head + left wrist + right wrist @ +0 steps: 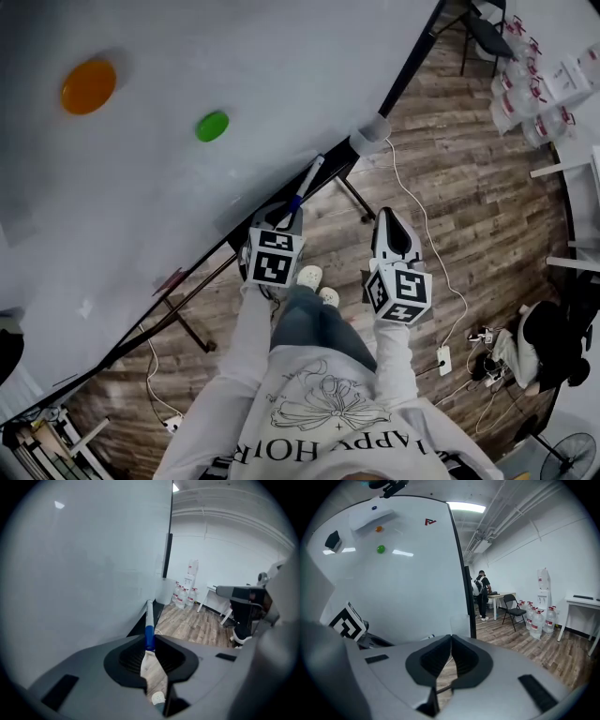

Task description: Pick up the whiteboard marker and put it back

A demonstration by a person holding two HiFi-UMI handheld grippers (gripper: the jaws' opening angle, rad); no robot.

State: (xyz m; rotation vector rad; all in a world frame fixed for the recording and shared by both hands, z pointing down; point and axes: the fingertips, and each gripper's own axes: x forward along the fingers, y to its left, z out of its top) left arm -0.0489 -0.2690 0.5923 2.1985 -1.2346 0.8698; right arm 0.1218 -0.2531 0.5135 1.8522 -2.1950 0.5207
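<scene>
The big whiteboard point(187, 187) is filling most of the room in front of the person point(319, 403), who is holding a gripper in each hand. The left gripper point(286, 217) is pinching its fingers on the blue end of the whiteboard marker point(306, 186), which is pointing ahead close by the board's lower edge. The right gripper point(392, 225) is hanging beside it, fingers together on nothing. An orange magnet point(89, 86) and a green magnet point(212, 126) are sitting on the board.

Whiteboard point(141, 187) is carrying an orange magnet point(89, 86) & a green magnet point(212, 126), sitting apart. Wood floor point(469, 187) is bearing a white cable point(427, 225), power strip point(443, 360), water jugs point(525, 103).
</scene>
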